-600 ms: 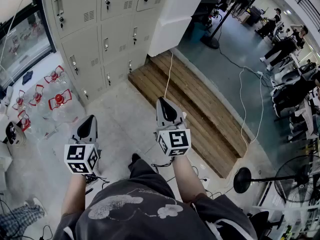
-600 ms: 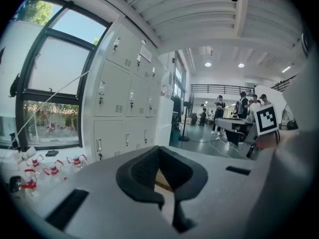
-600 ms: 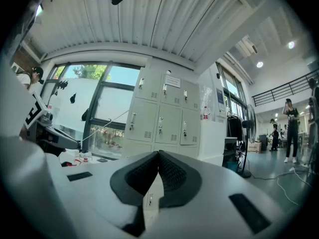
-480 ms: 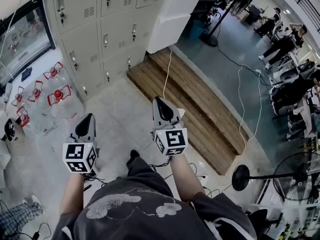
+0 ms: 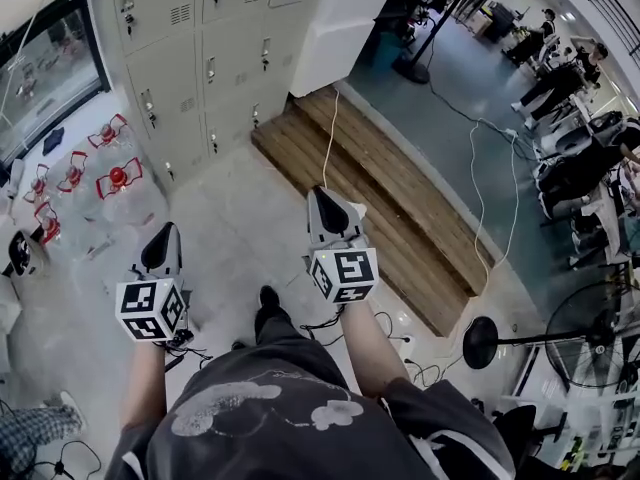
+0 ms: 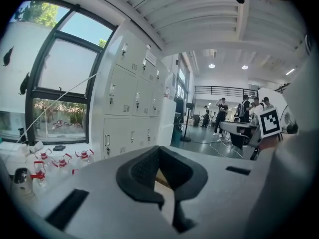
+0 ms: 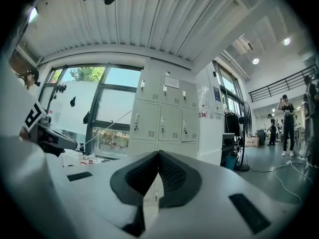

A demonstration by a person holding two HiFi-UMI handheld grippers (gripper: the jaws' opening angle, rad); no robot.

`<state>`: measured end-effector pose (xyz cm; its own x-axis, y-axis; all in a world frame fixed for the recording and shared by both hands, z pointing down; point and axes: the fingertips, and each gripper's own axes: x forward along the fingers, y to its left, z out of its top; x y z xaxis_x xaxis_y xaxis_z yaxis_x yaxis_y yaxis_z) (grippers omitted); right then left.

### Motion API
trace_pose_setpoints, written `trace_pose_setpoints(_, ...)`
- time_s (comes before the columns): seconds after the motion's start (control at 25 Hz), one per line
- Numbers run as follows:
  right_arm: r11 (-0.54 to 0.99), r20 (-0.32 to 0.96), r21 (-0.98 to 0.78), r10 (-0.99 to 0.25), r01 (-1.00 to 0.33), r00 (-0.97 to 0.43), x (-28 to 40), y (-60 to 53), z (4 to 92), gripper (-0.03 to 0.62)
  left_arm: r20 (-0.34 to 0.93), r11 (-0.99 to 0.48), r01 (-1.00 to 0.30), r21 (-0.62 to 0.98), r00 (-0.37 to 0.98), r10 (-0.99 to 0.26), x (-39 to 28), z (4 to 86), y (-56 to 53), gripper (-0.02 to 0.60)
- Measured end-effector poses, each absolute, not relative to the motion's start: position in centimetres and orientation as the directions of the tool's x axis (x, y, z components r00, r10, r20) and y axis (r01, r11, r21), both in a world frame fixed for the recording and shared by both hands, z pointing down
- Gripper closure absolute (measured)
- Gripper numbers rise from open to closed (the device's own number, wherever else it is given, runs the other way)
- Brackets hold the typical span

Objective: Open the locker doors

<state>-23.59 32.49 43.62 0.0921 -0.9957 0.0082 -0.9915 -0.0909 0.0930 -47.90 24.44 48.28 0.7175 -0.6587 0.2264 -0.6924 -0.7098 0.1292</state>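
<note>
A bank of grey lockers [image 5: 200,28] stands at the top left of the head view, every door shut with its small latch handle. The left gripper view shows the lockers [image 6: 129,108] beside a window, and the right gripper view has the lockers [image 7: 164,118] straight ahead. My left gripper [image 5: 163,232] and right gripper [image 5: 319,194] are held side by side over the floor, well short of the lockers. Both are shut and hold nothing. In each gripper's own view, left gripper [image 6: 159,148] and right gripper [image 7: 159,153], the black pads meet at the tips.
Clear water bottles with red handles [image 5: 110,183] lie on the floor left of the lockers, under a window [image 5: 40,78]. A wooden platform [image 5: 380,208] runs along a white column [image 5: 340,28], crossed by a white cable [image 5: 330,138]. A fan stand [image 5: 482,343] and people at desks [image 5: 570,78] are at right.
The lockers and the platform sit a little higher in the head view than before. Both grippers stay shut and side by side, shifted only slightly.
</note>
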Motion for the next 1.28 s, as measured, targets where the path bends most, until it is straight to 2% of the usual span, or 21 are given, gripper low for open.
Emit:
trace_pose_setpoints(0.36, -0.078, 0.038, 0.025, -0.996, -0.997, 0.079, -25.1, 34.7, 44.4, 0.548, 0.22, -0.725, -0.675, 0.136, 0.734, -0.642, -48.6, 48.1, 27.0, 0.574)
trace_pose_setpoints(0.44, -0.045, 0.05, 0.021, -0.998, -0.999, 0.046, -25.2, 34.4, 44.9, 0.407, 0.224, -0.735, -0.666, 0.126, 0.741, -0.633, -48.0, 48.1, 27.3, 0.574)
trace_pose_setpoints(0.64, -0.007, 0.075, 0.002, -0.997, -1.0, 0.007, -23.5, 32.4, 46.4, 0.294, 0.239, -0.722, -0.679, 0.133, 0.729, -0.641, -46.1, 48.9, 26.1, 0.574)
trace_pose_setpoints(0.8, -0.035, 0.092, -0.078, -0.995, -0.996, 0.027, -18.6, 29.7, 47.5, 0.275, 0.247, -0.688, -0.713, 0.135, 0.697, -0.674, -43.0, 49.0, 22.9, 0.574)
trace_pose_setpoints(1.28, 0.016, 0.081, -0.071, -0.996, -0.997, -0.022, -1.9, 20.5, 46.2, 0.273, 0.217, -0.647, -0.756, 0.099, 0.651, -0.727, -27.2, 46.7, 15.4, 0.574)
